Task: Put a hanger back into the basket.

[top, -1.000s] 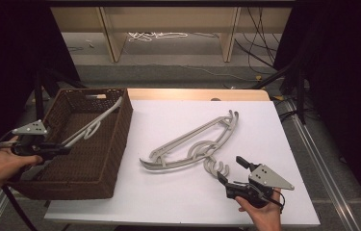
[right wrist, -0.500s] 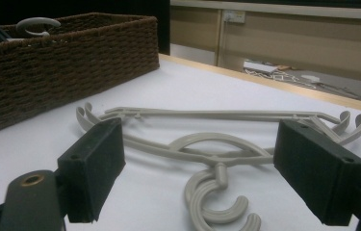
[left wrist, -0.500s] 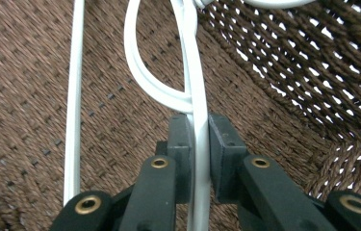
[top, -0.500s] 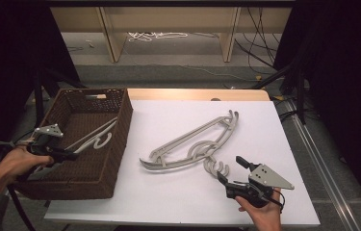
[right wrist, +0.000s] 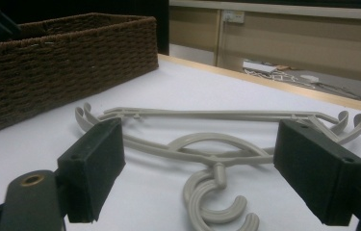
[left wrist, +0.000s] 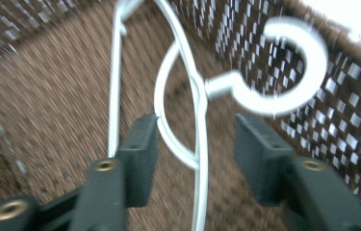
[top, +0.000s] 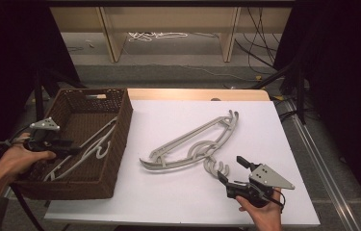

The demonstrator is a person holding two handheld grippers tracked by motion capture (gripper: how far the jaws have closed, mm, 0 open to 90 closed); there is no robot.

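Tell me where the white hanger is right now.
The white hanger lies inside the brown wicker basket at the high view's left, beside the left gripper.

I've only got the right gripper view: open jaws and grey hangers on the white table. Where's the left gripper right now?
Observer: The left gripper is over the brown basket at the table's left.
Operator: Holding anything?
Observer: No. Its jaws have just been opening; a white hanger lies between them in the basket, not clamped.
Operator: Where's its hook?
Observer: The hook lies against the basket's woven wall.
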